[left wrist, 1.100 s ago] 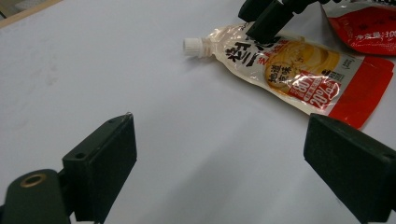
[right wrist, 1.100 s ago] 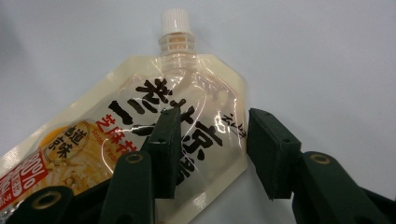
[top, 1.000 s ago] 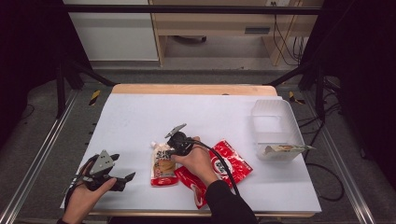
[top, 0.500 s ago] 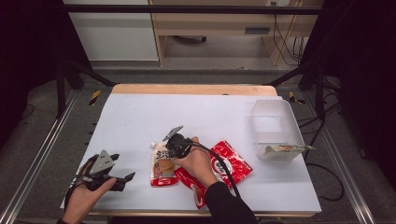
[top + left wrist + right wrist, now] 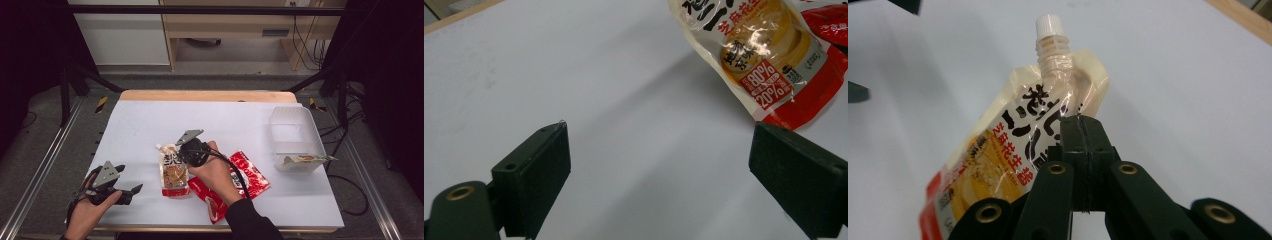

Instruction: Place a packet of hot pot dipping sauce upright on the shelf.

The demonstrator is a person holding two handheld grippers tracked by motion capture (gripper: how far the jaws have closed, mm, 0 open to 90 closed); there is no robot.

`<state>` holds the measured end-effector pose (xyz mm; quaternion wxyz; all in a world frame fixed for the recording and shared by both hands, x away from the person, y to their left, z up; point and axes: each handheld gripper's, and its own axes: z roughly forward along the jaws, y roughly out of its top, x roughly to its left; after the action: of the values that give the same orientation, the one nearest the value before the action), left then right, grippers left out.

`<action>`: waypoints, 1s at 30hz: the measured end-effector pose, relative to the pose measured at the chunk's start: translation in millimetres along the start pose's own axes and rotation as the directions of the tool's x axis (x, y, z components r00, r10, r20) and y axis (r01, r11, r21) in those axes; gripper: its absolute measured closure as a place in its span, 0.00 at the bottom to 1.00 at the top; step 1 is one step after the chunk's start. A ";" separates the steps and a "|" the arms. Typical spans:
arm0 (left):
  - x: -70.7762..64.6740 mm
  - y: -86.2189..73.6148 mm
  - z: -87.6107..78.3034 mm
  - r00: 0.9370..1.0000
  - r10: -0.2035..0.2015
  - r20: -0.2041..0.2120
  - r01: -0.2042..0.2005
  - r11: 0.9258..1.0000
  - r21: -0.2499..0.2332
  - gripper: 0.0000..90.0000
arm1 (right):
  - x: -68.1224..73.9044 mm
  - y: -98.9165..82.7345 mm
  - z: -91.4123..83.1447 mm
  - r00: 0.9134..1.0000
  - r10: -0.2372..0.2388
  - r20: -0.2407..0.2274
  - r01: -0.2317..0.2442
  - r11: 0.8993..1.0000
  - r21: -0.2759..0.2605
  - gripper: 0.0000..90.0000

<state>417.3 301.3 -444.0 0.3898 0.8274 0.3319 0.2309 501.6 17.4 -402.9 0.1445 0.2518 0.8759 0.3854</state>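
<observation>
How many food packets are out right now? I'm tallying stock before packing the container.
3: a spouted pouch at mid-table in the right claw, a red packet beside it under the forearm, and one packet inside the clear container. More could be hidden underneath.

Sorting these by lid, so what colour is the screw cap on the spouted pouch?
White; the cap shows best in the right gripper view.

Lighting's bright and even on my white table (image 5: 150,125), but the room around it goes nearly black. High view is soft and grainy. Glare sparkles on the spouted pouch (image 5: 756,52), which throws a soft shadow; close-ups look slightly hazy.
</observation>
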 end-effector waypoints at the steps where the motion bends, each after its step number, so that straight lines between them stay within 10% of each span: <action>1: 0.3 0.1 -0.1 1.000 -0.002 0.002 0.002 1.000 -0.002 0.10 | 2.2 2.1 -3.0 1.000 -0.007 -0.004 0.007 1.000 -0.009 1.00; 17: -3.5 13.7 -14.9 1.000 -0.008 0.024 0.010 0.996 -0.091 0.12 | 19.4 34.3 -41.3 0.992 -0.125 -0.027 0.122 0.989 -0.089 1.00; 30: -7.4 69.2 -8.2 0.991 0.050 0.126 -0.040 0.996 -0.083 0.16 | 7.4 33.8 -82.5 0.988 -0.153 -0.024 0.150 0.983 -0.108 1.00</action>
<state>432.6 267.0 -384.7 0.4381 0.8314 0.2778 0.1992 469.7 -8.8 -323.5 0.1723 0.1700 0.8732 0.4230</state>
